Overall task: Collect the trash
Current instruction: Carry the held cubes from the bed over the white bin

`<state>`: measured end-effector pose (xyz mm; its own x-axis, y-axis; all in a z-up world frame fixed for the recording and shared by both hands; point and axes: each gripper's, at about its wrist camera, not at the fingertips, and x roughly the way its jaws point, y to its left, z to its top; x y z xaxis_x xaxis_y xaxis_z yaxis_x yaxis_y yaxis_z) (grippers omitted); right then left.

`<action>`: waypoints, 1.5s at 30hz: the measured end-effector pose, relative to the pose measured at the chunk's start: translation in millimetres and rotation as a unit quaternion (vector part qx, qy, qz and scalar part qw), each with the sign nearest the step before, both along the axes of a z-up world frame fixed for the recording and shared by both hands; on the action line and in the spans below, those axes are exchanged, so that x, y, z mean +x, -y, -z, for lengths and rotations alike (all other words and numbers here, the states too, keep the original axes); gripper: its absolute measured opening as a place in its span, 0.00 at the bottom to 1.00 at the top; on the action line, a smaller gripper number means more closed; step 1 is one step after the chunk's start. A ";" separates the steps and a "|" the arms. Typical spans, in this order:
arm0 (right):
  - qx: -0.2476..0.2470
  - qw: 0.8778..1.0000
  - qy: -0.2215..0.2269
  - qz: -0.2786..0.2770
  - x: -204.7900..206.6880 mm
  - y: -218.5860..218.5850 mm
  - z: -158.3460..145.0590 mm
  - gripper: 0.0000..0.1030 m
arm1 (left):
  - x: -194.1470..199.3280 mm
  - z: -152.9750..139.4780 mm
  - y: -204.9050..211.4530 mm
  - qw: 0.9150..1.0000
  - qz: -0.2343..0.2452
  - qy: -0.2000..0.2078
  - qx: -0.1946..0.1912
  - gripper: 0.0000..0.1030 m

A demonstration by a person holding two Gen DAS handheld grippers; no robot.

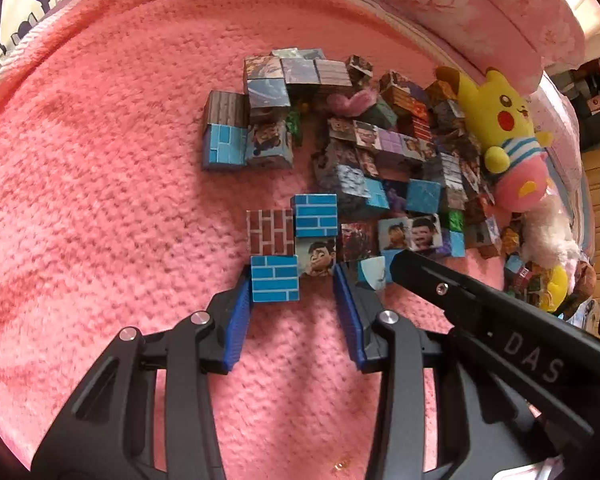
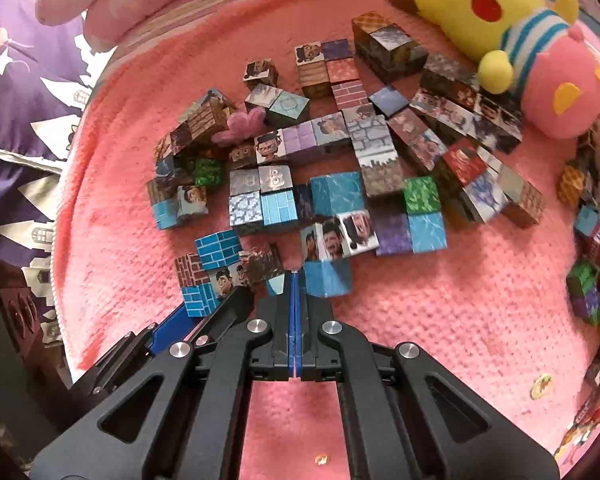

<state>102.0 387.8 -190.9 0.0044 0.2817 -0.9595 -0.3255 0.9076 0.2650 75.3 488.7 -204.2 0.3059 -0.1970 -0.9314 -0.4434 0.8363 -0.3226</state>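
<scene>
Cubes (image 1: pixel 364 152) lie scattered across the pink blanket (image 1: pixel 100 200), none collected. Your left gripper (image 1: pixel 294 280) gapes around a blue-brick cube (image 1: pixel 275 278); your right gripper (image 2: pixel 296 280) is pinched closed, empty.

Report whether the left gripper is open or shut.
Open. The left gripper has its blue fingers spread apart, straddling the blue brick cube and face cube.

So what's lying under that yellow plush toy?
The yellow plush toy lies on the pink knitted blanket, its lower half overlapping some printed cubes. Anything directly beneath its body is hidden.
</scene>
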 end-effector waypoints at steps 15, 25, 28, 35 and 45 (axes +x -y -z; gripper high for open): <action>0.016 0.996 0.004 0.086 -22.1 100.2 -50.6 0.00 | -11.9 -49.6 71.0 0.999 0.046 0.002 0.012 0.37; 0.016 0.982 0.019 0.189 -28.5 223.7 -88.8 0.00 | -0.9 -98.0 182.8 0.990 0.139 0.029 0.024 0.37; 0.014 0.974 0.024 0.223 -37.1 269.5 -97.6 0.00 | -3.7 -111.5 223.9 0.984 0.172 0.037 0.023 0.37; 0.014 0.949 0.035 0.314 -67.9 383.0 -117.7 0.00 | -11.7 -131.2 338.7 0.962 0.268 0.049 0.022 0.37; 0.011 0.879 0.044 0.474 -169.0 566.4 -138.2 0.00 | -67.3 -148.5 531.9 0.900 0.432 0.056 0.011 0.37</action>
